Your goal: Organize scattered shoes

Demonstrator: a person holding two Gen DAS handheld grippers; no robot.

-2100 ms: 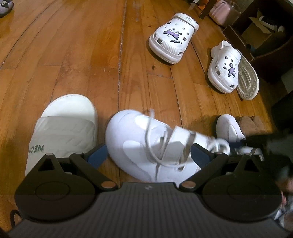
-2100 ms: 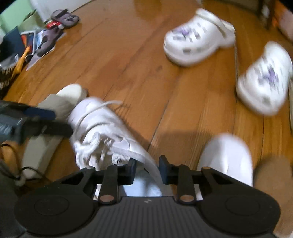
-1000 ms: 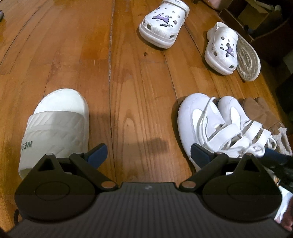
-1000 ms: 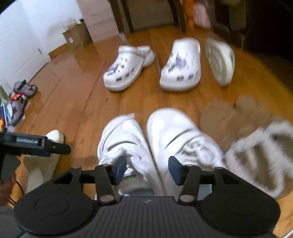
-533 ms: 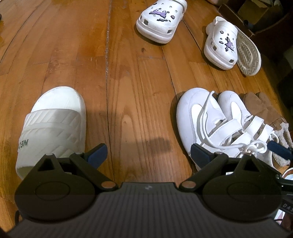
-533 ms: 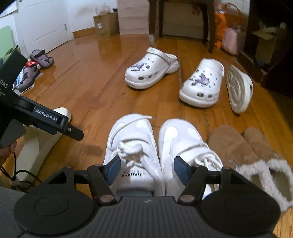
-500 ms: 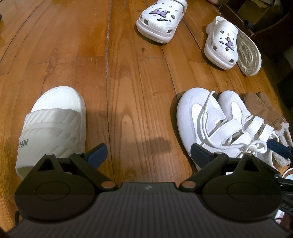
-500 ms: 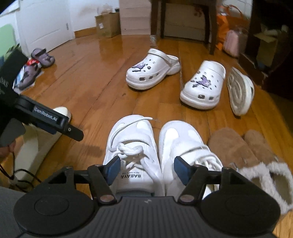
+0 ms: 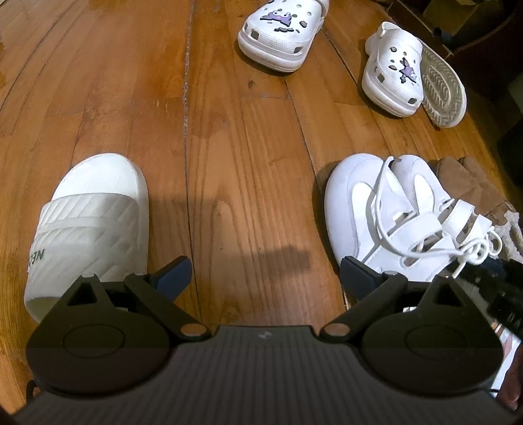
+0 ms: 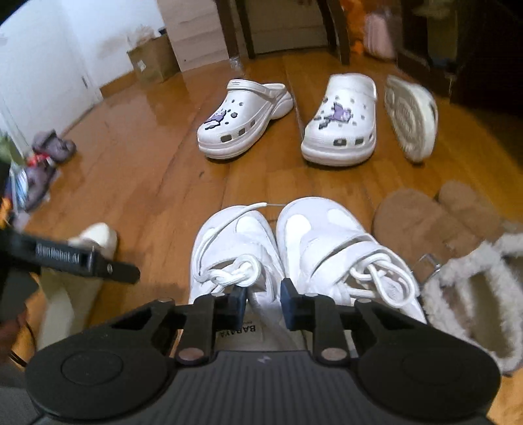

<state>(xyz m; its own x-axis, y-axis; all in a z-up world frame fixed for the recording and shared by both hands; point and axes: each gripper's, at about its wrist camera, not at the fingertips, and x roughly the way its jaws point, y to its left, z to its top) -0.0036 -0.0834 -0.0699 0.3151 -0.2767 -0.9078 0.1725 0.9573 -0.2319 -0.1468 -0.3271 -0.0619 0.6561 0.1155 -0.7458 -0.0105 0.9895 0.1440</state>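
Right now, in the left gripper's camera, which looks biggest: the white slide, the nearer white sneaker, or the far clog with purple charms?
1. white slide and nearer white sneaker: they look about alike, both close to the camera.
2. far clog: smallest, but it lies farther off, so its true size is unsure.

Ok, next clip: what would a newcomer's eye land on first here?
Probably the white sneakers, side by side on the wood floor right in front of the right gripper, whose jaws are closing around the inner collar of the left one. Beyond them sit two white clogs with purple charms and an overturned slide; its mate lies upright by the open left gripper.
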